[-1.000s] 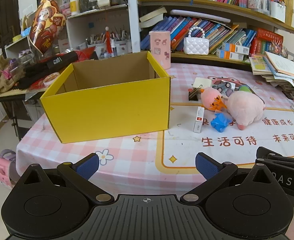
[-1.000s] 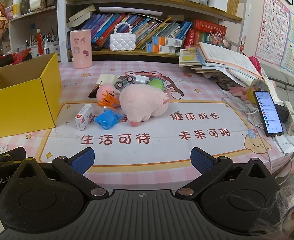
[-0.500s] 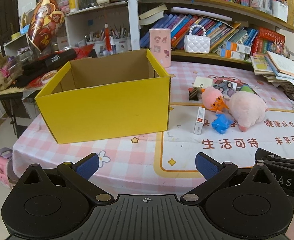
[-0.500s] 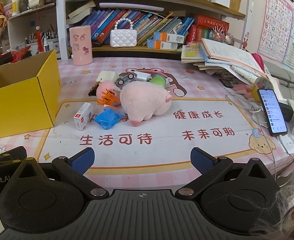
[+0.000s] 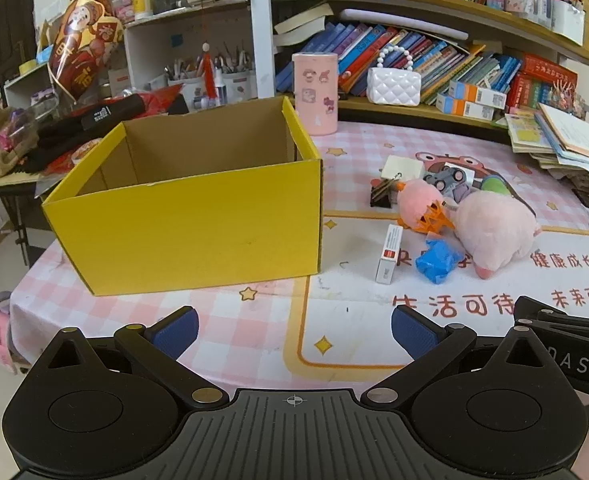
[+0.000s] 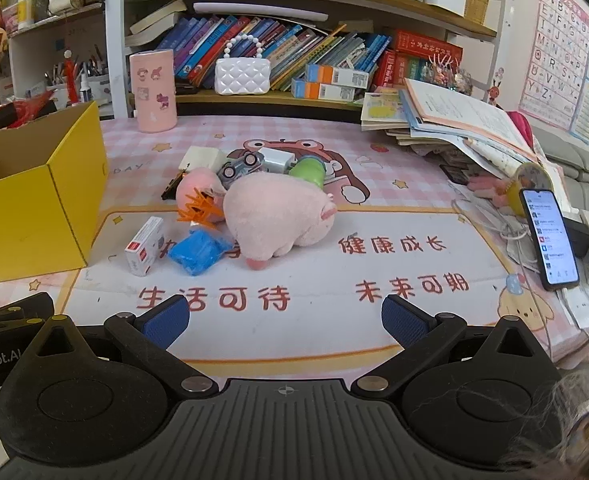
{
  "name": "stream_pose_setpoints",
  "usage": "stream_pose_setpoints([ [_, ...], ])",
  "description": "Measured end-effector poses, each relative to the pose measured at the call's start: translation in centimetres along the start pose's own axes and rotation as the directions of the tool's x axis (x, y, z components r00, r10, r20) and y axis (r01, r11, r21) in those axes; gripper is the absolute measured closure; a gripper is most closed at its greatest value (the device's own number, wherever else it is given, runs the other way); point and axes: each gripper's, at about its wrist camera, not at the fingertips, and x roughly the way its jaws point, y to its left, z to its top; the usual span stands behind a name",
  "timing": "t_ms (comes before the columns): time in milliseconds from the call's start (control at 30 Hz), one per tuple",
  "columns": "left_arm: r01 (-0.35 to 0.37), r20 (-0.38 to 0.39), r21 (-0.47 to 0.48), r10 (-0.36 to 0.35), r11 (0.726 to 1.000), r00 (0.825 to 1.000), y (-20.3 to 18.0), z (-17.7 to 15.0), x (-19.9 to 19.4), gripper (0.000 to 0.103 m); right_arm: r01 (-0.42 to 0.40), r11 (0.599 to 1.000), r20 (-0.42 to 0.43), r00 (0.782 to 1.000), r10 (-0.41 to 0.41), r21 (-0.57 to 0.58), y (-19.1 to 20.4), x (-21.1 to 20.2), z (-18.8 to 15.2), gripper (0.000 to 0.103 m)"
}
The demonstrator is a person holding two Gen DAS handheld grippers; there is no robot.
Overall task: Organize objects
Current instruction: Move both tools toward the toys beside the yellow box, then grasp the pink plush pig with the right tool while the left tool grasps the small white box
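Left gripper (image 5: 294,326) and right gripper (image 6: 285,316): fingers spread wide, gripping nothing, hovering at the bench (image 6: 406,196) edge. Ahead, bare mat; beyond, pink plush toy (image 6: 272,214), blue packet (image 6: 198,251), small white box (image 6: 145,245) lying clustered. Yellow box (image 5: 190,204) sitting open-topped to their left.

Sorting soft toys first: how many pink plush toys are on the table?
2. The big plush lies mid-mat; the small plush touches its left side, behind the orange piece. The pile could hide more.
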Motion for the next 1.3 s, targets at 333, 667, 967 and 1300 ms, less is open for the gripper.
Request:
stream_pose_setpoints([
  [333,0.003,-0.015,-0.057,-0.004,0.998,1.0,-1.4,1.4,1.5,0.0,-0.035,0.999,-0.009,0.999,0.035,-0.029,-1.2,2.6,1.9,0.0],
  [667,-0.049,-0.046,-0.117,0.044,0.992,0.998,-3.1,2.4,2.9,0.0,-0.108,0.989,-0.01,0.994,0.108,-0.099,-2.5,6.1,3.8,0.0],
  [967,-0.11,-0.059,-0.188,0.101,0.976,0.993,-3.3,3.0,3.5,0.0,-0.146,0.967,0.017,0.988,0.153,-0.207,-1.7,9.8,5.4,0.0],
  [1300,-0.098,-0.057,-0.188,0.088,0.977,0.994,-4.9,3.8,4.0,0.001,-0.213,0.926,-0.02,0.976,0.218,-0.311,-1.3,14.0,5.7,0.004],
])
